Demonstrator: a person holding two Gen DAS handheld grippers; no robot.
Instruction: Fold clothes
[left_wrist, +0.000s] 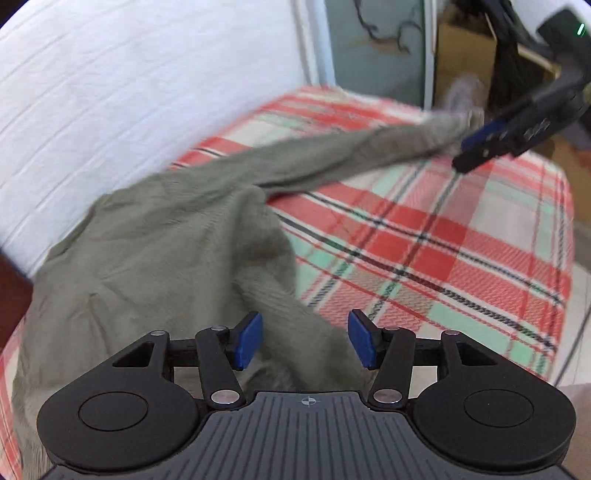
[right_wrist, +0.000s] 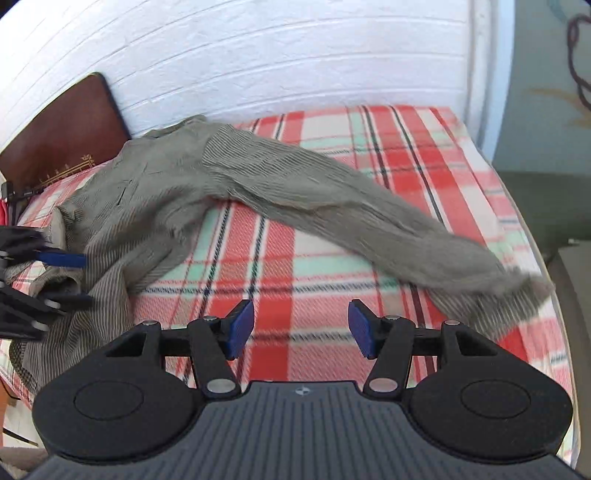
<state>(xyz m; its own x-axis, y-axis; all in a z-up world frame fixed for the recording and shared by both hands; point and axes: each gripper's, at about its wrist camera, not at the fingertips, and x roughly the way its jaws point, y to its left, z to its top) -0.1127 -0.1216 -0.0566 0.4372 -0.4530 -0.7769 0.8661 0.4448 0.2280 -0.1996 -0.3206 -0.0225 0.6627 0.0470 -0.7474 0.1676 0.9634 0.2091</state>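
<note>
Ribbed grey-green sweater (right_wrist: 155, 192) sprawls crumpled on plaid woven bed cover (right_wrist: 332, 266), one sleeve stretched toward bed's right edge. Left gripper (left_wrist: 306, 339) and right gripper (right_wrist: 301, 330): fingers apart, gripping nothing.

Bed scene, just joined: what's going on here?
A person with a handheld gripper in each hand is folding a grey-green ribbed garment on a bed with a red-and-green plaid cover. The garment lies loosely spread, one long part stretched toward the bed's far corner. Both grippers are open with nothing clamped: the left gripper has cloth lying under its gap, the right gripper is over bare plaid. No neat fold is visible yet.
</note>
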